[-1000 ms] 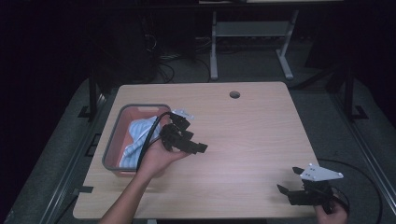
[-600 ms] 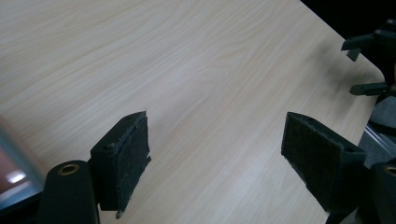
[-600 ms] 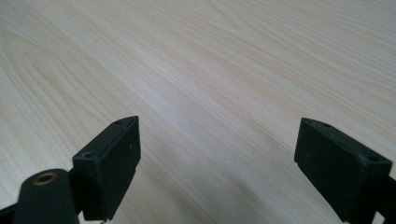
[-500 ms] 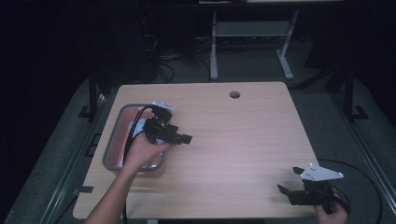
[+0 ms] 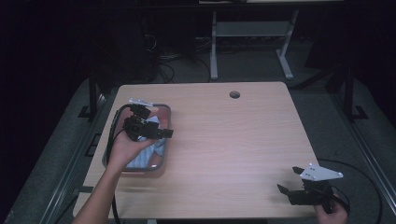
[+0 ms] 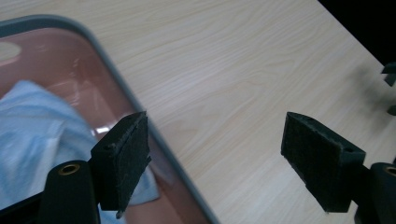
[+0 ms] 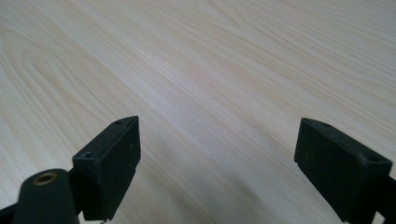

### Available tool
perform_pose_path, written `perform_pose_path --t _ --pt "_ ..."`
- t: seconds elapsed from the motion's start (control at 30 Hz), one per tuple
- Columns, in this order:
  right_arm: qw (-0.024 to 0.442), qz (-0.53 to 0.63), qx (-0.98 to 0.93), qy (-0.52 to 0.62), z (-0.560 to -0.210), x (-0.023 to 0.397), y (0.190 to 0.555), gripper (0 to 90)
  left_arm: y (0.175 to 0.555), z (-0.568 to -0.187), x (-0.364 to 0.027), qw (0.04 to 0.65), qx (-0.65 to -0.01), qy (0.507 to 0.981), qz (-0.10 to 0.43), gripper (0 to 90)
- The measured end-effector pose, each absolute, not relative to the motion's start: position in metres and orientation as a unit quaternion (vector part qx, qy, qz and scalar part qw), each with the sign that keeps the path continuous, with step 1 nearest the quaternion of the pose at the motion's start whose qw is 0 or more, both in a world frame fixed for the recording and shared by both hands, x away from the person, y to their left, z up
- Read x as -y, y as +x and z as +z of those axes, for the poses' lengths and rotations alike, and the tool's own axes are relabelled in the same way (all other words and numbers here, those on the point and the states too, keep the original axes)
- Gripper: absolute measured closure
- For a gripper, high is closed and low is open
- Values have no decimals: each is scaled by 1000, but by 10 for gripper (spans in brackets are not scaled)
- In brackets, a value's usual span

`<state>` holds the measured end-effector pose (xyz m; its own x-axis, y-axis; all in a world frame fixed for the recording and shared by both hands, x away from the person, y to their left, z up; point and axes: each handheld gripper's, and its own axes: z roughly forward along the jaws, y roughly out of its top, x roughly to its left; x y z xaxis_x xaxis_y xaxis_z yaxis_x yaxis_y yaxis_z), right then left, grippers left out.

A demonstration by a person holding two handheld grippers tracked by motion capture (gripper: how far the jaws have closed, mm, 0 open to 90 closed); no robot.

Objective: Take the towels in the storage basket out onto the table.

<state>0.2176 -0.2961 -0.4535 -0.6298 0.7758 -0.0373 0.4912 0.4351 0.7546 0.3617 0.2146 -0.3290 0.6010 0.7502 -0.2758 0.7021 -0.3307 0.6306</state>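
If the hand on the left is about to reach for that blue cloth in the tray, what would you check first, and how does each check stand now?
1. Left gripper open: ok, jaws stand wide apart.
2. Nothing held between its jaws: ok.
3. Blue cloth lying inside the tray: ok.
4. Left gripper lined up over the cloth: not ok, it straddles the tray's rim, one jaw over the cloth, the other over the table.
5. Right gripper out of the way: ok, at the table's near right corner, open.
6. Cloth free of snags: cannot tell.
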Motion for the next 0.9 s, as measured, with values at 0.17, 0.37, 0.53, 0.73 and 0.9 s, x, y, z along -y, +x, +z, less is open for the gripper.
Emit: perform_pose_path --t 0.17,0.37,0.53,0.73,0.9 --pt "194 366 -825 384 -454 296 217 138 365 -334 -231 364 -467 805 39 231" --pt "195 367 -825 383 -453 296 217 138 368 -343 -250 354 -494 793 43 233" --pt "195 367 -826 380 -454 295 218 138 371 -350 -258 337 -512 788 53 233" --pt "196 367 -826 380 -453 295 217 138 376 -359 -263 299 -528 792 70 232" --pt "195 366 -828 377 -453 294 217 139 381 -370 -260 258 -541 797 81 238"
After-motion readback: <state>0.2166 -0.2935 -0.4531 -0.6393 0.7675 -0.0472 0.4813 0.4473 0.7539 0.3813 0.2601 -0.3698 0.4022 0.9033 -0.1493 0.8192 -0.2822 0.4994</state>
